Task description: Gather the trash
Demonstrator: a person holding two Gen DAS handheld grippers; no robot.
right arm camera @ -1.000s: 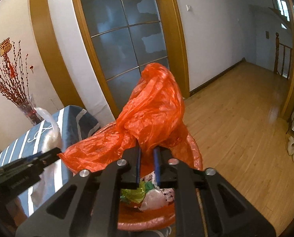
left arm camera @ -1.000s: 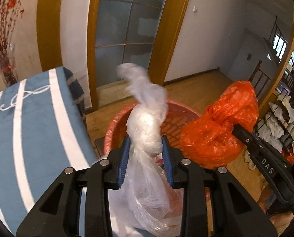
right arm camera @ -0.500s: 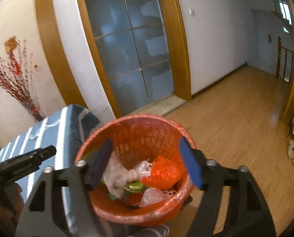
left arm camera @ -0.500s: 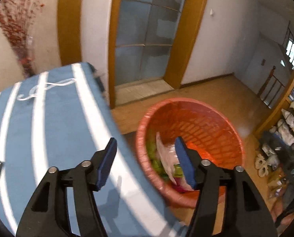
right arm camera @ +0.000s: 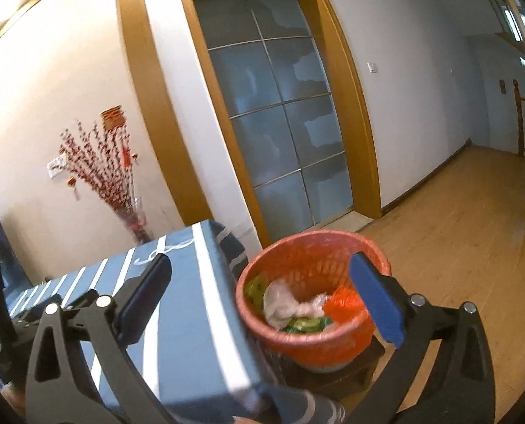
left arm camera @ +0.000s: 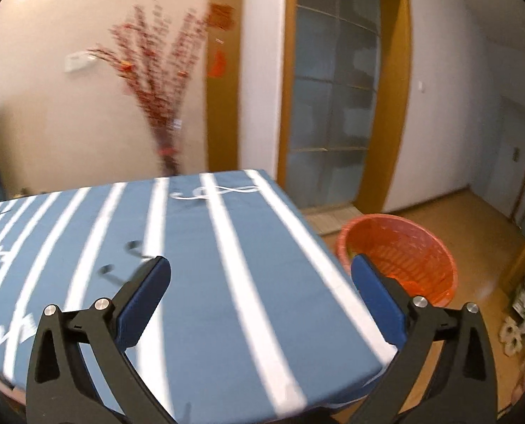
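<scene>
An orange mesh basket [right arm camera: 310,243] stands on a low dark stool [right arm camera: 354,364] beside the table's corner. In it lie a crumpled clear plastic bag [right arm camera: 283,304], an orange plastic bag [right arm camera: 343,304] and some green wrappers [right arm camera: 255,288]. My right gripper [right arm camera: 260,261] hangs above and in front of the basket, its jaws opening wide with nothing between them. My left gripper [left arm camera: 258,265] is over the striped tablecloth, its jaws also opening and holding nothing. In the left wrist view the basket [left arm camera: 396,247] sits low to the right, and its contents are hidden.
The table with a blue cloth with white stripes [left arm camera: 227,240] fills the left and middle. Red berry branches in a vase [left arm camera: 156,81] stand at the wall behind it. A frosted glass door in a wooden frame [right arm camera: 280,123] is beyond the basket, with wooden floor [right arm camera: 456,233] to the right.
Both grippers let go: the clear bag and the orange bag dropped into the basket. Both sets of jaws spread wide. The left gripper swung left over the table and the right one drew back and up.
</scene>
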